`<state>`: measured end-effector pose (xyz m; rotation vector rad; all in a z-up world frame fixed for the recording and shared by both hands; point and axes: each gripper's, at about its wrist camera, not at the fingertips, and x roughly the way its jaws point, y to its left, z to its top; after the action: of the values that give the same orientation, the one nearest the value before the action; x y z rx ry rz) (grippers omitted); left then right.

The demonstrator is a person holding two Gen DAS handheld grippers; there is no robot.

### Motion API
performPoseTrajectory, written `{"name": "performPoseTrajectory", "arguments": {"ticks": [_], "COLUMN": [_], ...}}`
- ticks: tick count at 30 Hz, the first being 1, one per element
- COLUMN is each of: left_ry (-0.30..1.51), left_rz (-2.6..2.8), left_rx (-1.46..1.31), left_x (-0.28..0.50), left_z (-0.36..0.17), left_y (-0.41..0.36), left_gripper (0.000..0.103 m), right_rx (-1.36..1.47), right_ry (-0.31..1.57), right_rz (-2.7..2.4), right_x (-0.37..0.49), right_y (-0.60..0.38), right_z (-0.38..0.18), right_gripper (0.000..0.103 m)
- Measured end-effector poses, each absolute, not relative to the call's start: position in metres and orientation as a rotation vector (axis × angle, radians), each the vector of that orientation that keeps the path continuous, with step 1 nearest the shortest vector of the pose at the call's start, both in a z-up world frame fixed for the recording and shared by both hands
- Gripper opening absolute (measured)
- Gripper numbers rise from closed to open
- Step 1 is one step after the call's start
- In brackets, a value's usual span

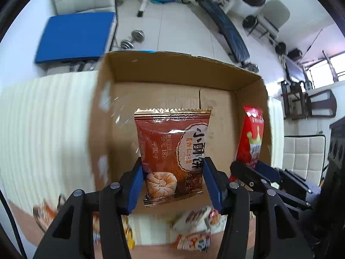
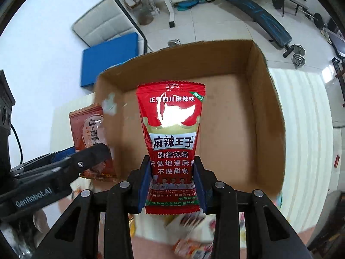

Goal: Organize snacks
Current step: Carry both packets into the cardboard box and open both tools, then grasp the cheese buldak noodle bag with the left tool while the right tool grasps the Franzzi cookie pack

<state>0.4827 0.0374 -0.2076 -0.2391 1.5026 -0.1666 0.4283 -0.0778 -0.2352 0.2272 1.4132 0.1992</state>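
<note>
My left gripper (image 1: pixel 172 183) pinches a shiny brown pastry packet (image 1: pixel 172 153) and my right gripper (image 2: pixel 172 183) pinches a red spicy-strip packet (image 2: pixel 171 142), both above the open cardboard box (image 1: pixel 172 73). They're slippery; one might slip and land outside the box.

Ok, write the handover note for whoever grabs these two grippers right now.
Left gripper: shut on the brown pastry packet, held over the cardboard box.
Right gripper: shut on the red spicy-strip packet, also over the box.
Done: both packets picked up; no snack visible on the box floor.
Left: drop both in, then fetch the loose snacks lying in front of the box.
</note>
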Motion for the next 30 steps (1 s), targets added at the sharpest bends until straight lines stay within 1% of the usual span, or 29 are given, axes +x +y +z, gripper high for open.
{"name": "performPoseTrajectory", "arguments": {"ticks": [3, 8, 9, 11, 12, 13, 14, 15, 18, 20, 22, 23, 30], "left_ry": [1.538, 1.593, 1.607, 1.622, 1.617, 1.614, 1.617, 1.621, 1.607, 1.594, 1.584, 1.575, 1.495], "left_rz": [-0.167, -0.195, -0.191, -0.183, -0.190, -0.190, -0.191, -0.200, -0.181, -0.168, -0.160, -0.155, -0.139], "left_rx": [-0.223, -0.223, -0.221, -0.228, -0.232, -0.229, -0.237, -0.251, -0.234, -0.213, -0.212, -0.208, -0.207], "left_x": [0.507, 0.529, 0.530, 0.534, 0.536, 0.537, 0.536, 0.536, 0.538, 0.538, 0.538, 0.537, 0.513], "left_z": [-0.228, -0.254, -0.258, -0.260, -0.261, -0.261, -0.261, -0.261, -0.255, -0.251, -0.247, -0.243, -0.206], "left_y": [0.027, 0.017, 0.017, 0.014, 0.012, 0.011, 0.011, 0.011, 0.010, 0.007, 0.009, 0.010, 0.019], "left_gripper": [0.051, 0.051, 0.051, 0.051, 0.052, 0.052, 0.057, 0.066, 0.082, 0.088, 0.091, 0.094, 0.095], "right_rx": [0.179, 0.178, 0.170, 0.168, 0.166, 0.161, 0.158, 0.158, 0.129, 0.104, 0.101, 0.092, 0.076], "right_ry": [1.437, 1.485, 1.500, 1.535, 1.557, 1.571, 1.576, 1.578, 1.578, 1.572, 1.570, 1.564, 1.474], "right_rz": [0.172, 0.176, 0.183, 0.196, 0.203, 0.206, 0.204, 0.208, 0.196, 0.192, 0.186, 0.182, 0.163], "right_x": [0.461, 0.503, 0.508, 0.516, 0.519, 0.521, 0.522, 0.522, 0.523, 0.519, 0.514, 0.514, 0.485], "right_y": [-0.082, -0.089, -0.091, -0.089, -0.089, -0.090, -0.092, -0.092, -0.093, -0.093, -0.093, -0.093, -0.094], "right_z": [-0.254, -0.283, -0.289, -0.297, -0.302, -0.304, -0.305, -0.306, -0.304, -0.302, -0.298, -0.295, -0.259], "right_gripper": [0.040, 0.040, 0.043, 0.044, 0.056, 0.063, 0.081, 0.087, 0.087, 0.087, 0.089, 0.090, 0.092]}}
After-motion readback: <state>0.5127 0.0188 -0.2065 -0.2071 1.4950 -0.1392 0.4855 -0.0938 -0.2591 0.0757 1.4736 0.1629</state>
